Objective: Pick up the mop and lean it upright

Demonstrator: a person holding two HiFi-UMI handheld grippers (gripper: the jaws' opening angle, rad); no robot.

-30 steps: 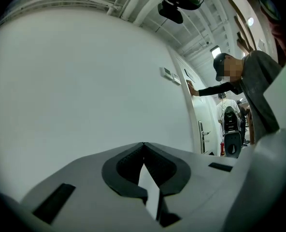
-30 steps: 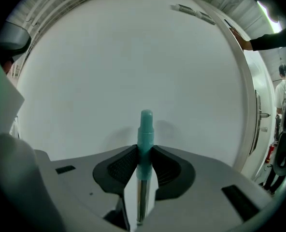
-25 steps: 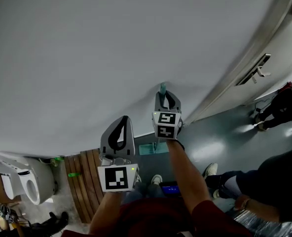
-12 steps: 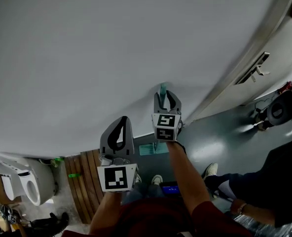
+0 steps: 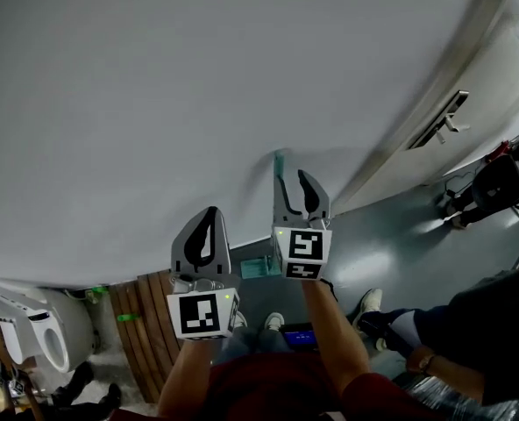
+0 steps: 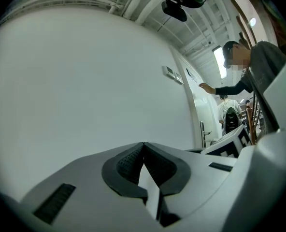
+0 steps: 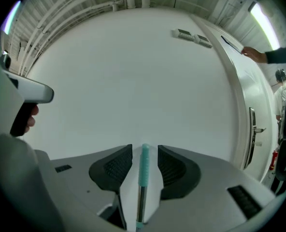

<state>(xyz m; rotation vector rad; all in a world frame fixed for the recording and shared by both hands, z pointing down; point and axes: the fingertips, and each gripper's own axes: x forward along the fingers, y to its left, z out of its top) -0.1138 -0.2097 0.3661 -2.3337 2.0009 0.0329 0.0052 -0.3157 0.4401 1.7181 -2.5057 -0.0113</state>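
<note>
Mop (image 7: 144, 170) shows as one slim pole: a pale teal grip sleeve at the top end and a bare metal shaft below it, running down out of the right gripper view. In the head view the same teal tip (image 5: 280, 161) pokes up just past the right gripper (image 5: 293, 177), close against the white wall (image 5: 198, 86); whether it touches the wall cannot be told. A flat teal piece (image 5: 258, 268) low by the floor lies in line with the pole, half hidden behind the grippers. There is one mop and there are two grippers, each with two dark ribbed fingers. The right gripper (image 7: 144, 150) has its fingers (image 7: 115, 170) spread wide and opening; the pole stands upright in the middle of the gap, with a strip of white wall showing on either side of it, so neither pad presses on it. The left gripper (image 5: 209, 212) is held lower and to the left, well apart from the pole. In the left gripper view, the left gripper (image 6: 143, 145) has its fingers (image 6: 128, 162) closed tip to tip with nothing between them. One door (image 5: 470, 77) with a lever handle stands to the right of the wall, and one person (image 6: 251, 76) reaches toward it.
</note>
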